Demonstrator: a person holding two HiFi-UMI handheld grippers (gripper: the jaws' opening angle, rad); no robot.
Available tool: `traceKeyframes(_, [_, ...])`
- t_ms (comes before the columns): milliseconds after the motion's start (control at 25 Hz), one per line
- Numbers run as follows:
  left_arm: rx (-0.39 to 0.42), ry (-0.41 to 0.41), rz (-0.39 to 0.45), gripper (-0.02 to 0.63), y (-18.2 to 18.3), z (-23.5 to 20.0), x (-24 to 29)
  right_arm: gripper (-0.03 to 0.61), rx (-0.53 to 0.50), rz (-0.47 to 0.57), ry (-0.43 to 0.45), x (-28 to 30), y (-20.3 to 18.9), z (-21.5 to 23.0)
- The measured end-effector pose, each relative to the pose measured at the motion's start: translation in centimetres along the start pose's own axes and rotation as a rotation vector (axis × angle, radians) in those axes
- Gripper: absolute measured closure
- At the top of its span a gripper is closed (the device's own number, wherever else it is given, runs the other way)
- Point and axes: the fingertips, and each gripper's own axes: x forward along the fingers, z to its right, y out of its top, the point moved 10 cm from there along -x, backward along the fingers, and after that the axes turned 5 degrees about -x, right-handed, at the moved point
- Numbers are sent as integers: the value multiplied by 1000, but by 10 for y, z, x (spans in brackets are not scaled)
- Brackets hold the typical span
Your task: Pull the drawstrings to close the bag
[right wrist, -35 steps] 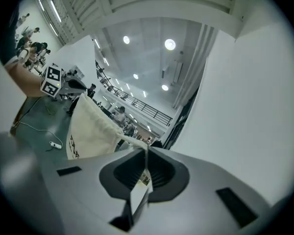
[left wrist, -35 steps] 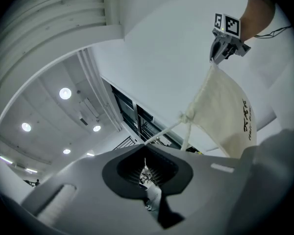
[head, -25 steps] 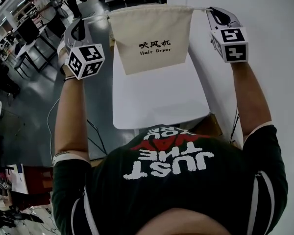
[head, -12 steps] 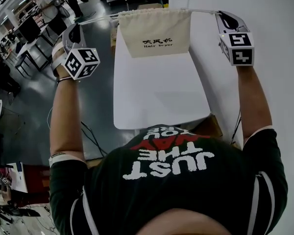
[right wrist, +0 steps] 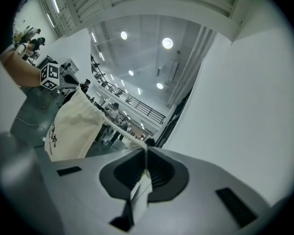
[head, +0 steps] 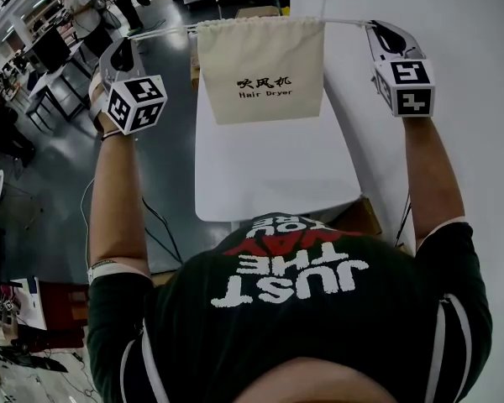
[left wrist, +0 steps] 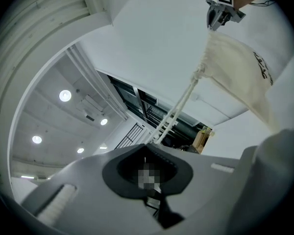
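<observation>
Your left gripper (head: 128,47) has its fingers pressed together on the white rope drawstring (left wrist: 179,106); that doubled cord runs taut from just past those fingertips to the puckered mouth of the cream cloth drawstring bag (head: 260,70), printed in black with "Hair Dryer". Your right gripper (head: 376,28) is clamped the same way, its fingers pinched on the thin white right-hand drawstring (right wrist: 118,130); this cord stretches straight from between the pads to the bag's other side. The bag hangs in the air between your two sets of fingertips, well apart from both; its gathered top edge sits level with them and its body drops below. Both grippers are held high with their fingers pointing away from you. Below the bag, and nearer to you than the fingers, lies the flat white rectangular tabletop (head: 269,175); whether the bag's bottom edge touches it cannot be told. A plain white wall (head: 454,23) stands just beyond the right fingers; a dark glossy floor (head: 164,166) spreads below the left fingers.
</observation>
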Motion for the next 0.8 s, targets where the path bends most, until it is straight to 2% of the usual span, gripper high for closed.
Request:
traceKeyframes(240, [-41, -9, -27, 602, -13, 6, 2, 566, -23, 18, -3, -5, -7, -10])
traceKeyframes(600, [5, 12, -68, 603, -25, 19, 2, 566, 23, -5, -29, -11, -37, 0])
traceKeyframes(800, [-43, -10, -68, 603, -23, 15, 11, 566, 25, 7, -8, -1, -35, 7])
